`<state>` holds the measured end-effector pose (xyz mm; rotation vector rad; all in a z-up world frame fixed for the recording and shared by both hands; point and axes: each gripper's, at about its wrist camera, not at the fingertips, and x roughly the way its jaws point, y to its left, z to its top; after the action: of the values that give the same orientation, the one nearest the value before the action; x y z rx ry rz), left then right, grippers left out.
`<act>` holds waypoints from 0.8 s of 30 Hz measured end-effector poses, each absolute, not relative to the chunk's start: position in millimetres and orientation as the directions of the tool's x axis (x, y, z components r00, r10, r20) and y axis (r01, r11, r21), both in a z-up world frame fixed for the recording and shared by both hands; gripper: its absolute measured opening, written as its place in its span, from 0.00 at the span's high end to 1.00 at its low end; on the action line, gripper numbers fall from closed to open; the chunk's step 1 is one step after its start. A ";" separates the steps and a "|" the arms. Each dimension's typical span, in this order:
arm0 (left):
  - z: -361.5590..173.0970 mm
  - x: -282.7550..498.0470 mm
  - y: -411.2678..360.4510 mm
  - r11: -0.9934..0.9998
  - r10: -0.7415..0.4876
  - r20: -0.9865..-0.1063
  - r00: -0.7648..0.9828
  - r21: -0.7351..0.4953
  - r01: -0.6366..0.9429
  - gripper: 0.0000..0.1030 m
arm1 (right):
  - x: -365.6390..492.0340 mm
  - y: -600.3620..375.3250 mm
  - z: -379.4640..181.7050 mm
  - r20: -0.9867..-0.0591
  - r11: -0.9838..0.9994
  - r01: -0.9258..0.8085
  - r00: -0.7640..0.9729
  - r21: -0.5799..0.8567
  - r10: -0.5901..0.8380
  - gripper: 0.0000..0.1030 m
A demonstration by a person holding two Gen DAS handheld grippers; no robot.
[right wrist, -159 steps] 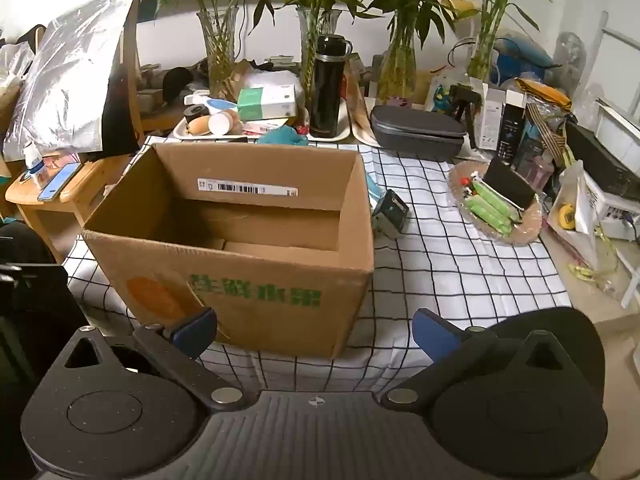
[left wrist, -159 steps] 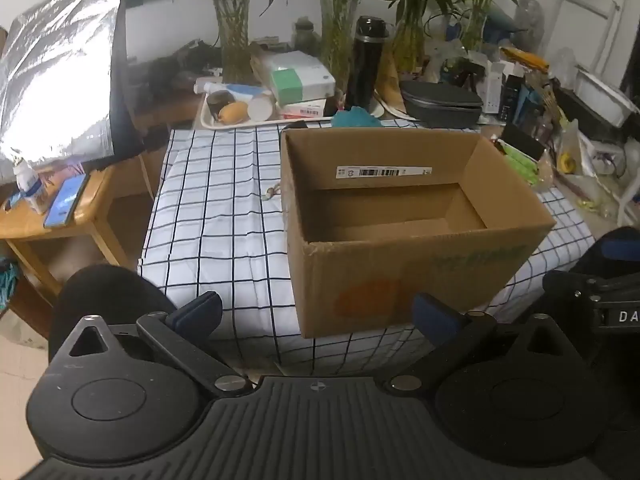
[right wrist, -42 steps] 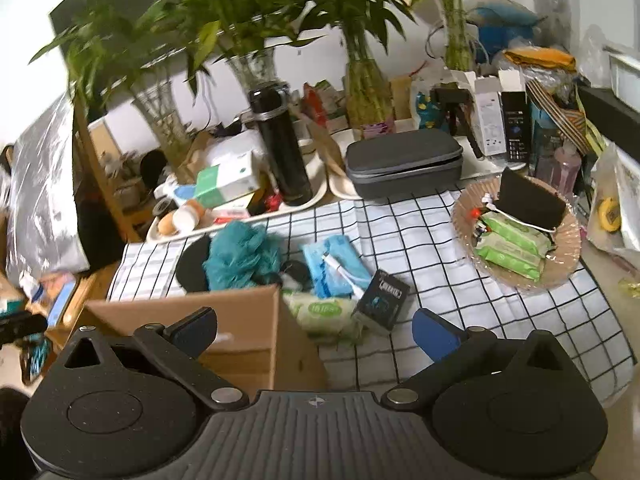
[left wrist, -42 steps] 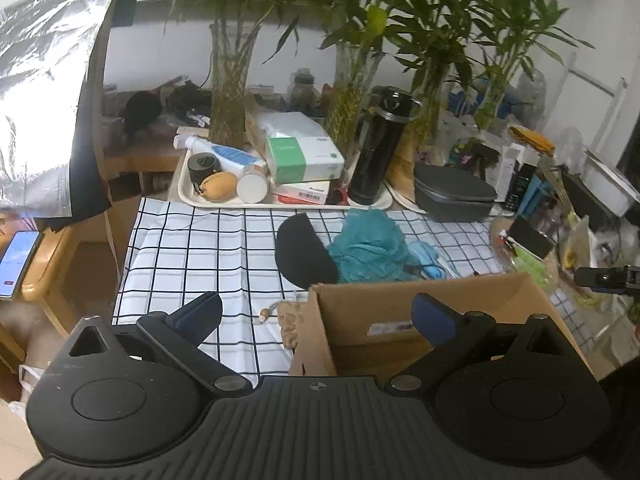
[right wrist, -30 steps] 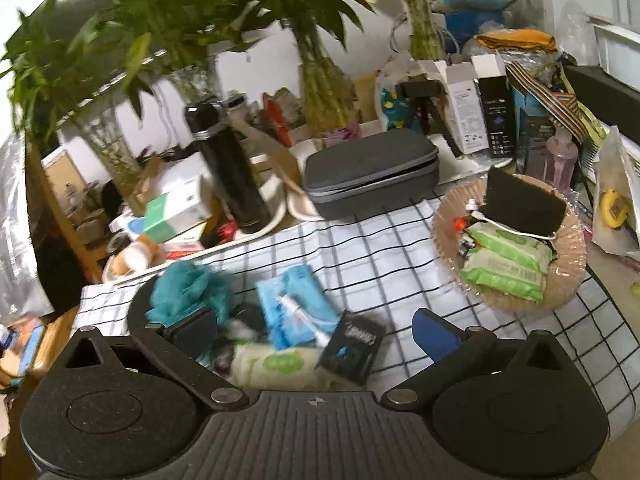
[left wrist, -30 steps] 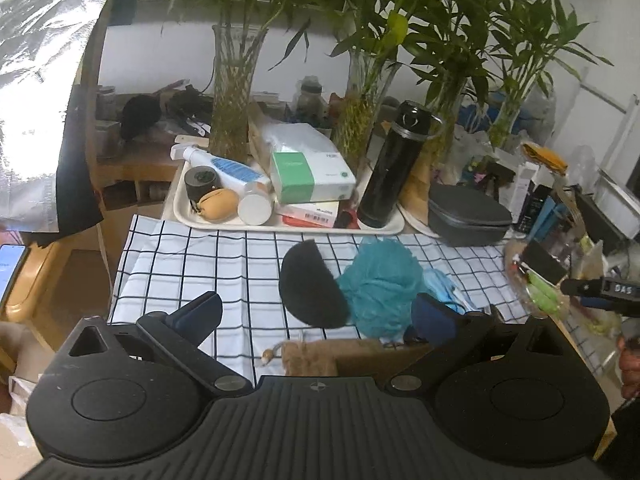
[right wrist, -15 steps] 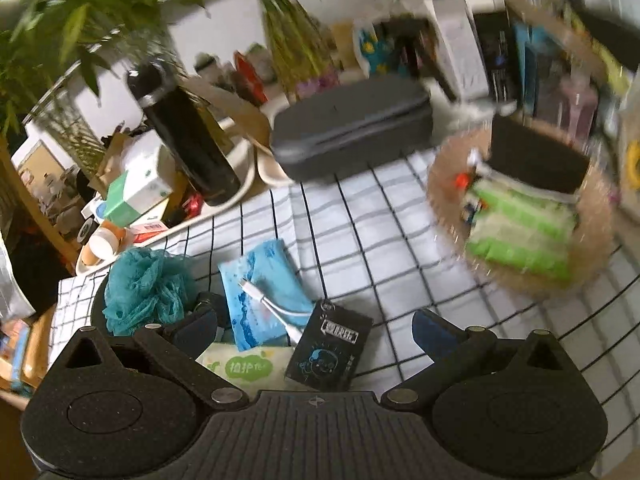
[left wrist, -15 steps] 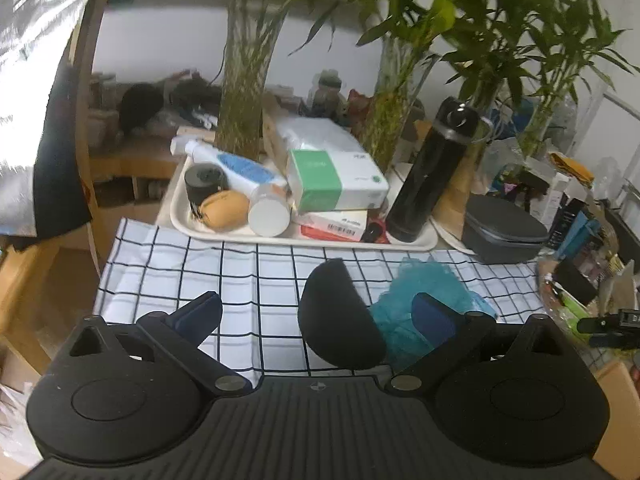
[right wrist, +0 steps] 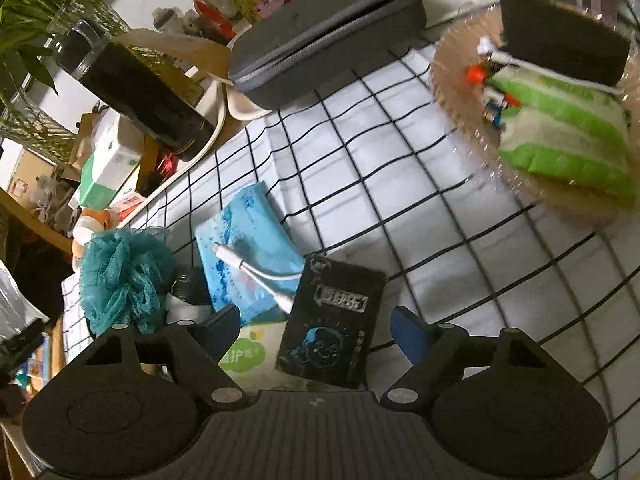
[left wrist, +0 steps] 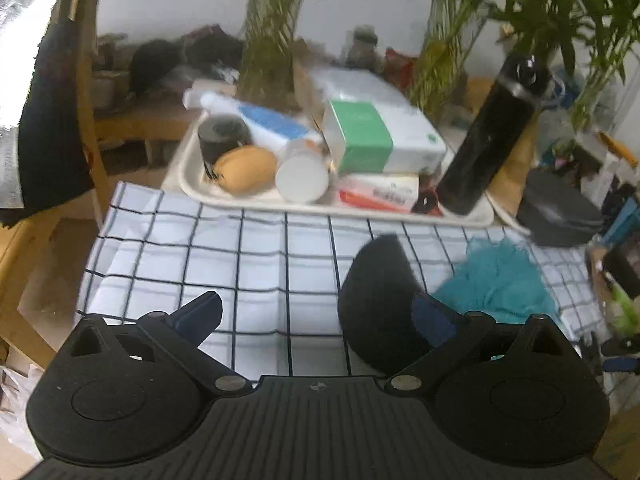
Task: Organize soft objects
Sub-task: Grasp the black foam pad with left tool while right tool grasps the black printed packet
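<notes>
Now both grippers have dropped from above the brown cardboard box, which is no longer in either view, toward the soft items on the black-and-white checked tablecloth.

Left gripper: jaws spread wide, nothing between them. Its right finger overlaps the edge of the black dome-shaped fabric cap in the picture (contact cannot be confirmed). Just beyond lies the teal mesh bath pouf, beside the cap. Farther back stands the cream tray with a green-and-white carton and a tall black flask.

Right gripper: jaws have just been closing but remain apart, with the black rectangular printed packet lying between them; the pads do not press on it. Just behind lie a green-and-white wipes pack, a light-blue tissue pack with a white cable adapter across it, and the pouf to the left. Farther off sit a grey zipped case and a woven round dish.

Judgement: the task has moved from survey to approach; no soft item is yet held.
</notes>
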<state>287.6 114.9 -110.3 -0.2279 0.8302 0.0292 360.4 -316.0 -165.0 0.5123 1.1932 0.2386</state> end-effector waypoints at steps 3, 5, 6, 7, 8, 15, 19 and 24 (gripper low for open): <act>-118.3 292.5 115.1 0.969 -0.100 -0.756 0.647 -0.223 -0.110 0.00 | 362.6 -315.6 -171.7 -0.839 0.865 0.118 0.339 0.488 0.426 0.25; -122.6 296.6 114.5 0.966 -0.115 -0.766 0.633 -0.235 -0.109 0.00 | 362.9 -316.6 -176.7 -0.853 0.871 0.142 0.327 0.471 0.408 0.33; -123.8 298.7 114.8 0.964 -0.121 -0.768 0.628 -0.242 -0.109 0.00 | 363.5 -317.2 -179.7 -0.860 0.874 0.151 0.317 0.462 0.400 0.36; -124.3 300.1 115.3 0.962 -0.126 -0.768 0.628 -0.250 -0.113 0.00 | 363.9 -318.2 -182.2 -0.860 0.870 0.159 0.311 0.466 0.404 0.44; -124.3 301.4 114.7 0.959 -0.127 -0.767 0.630 -0.257 -0.120 0.00 | 363.7 -319.4 -184.2 -0.858 0.864 0.169 0.308 0.474 0.411 0.46; -127.8 315.3 116.6 0.918 -0.198 -0.755 0.625 -0.367 -0.152 0.00 | 359.5 -320.9 -169.9 -0.864 0.886 0.146 0.338 0.439 0.372 0.48; -131.2 325.1 113.4 0.919 -0.201 -0.757 0.622 -0.365 -0.148 0.00 | 360.3 -313.5 -154.9 -0.847 0.891 0.092 0.366 0.444 0.384 0.49; -138.3 338.0 105.8 0.924 -0.231 -0.762 0.605 -0.367 -0.109 0.00 | 358.6 -303.5 -135.2 -0.836 0.915 0.000 0.408 0.402 0.367 0.49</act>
<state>338.0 105.8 -138.3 -0.4010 0.9254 -0.0730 358.6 -303.5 -135.2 0.3670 1.1327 0.2384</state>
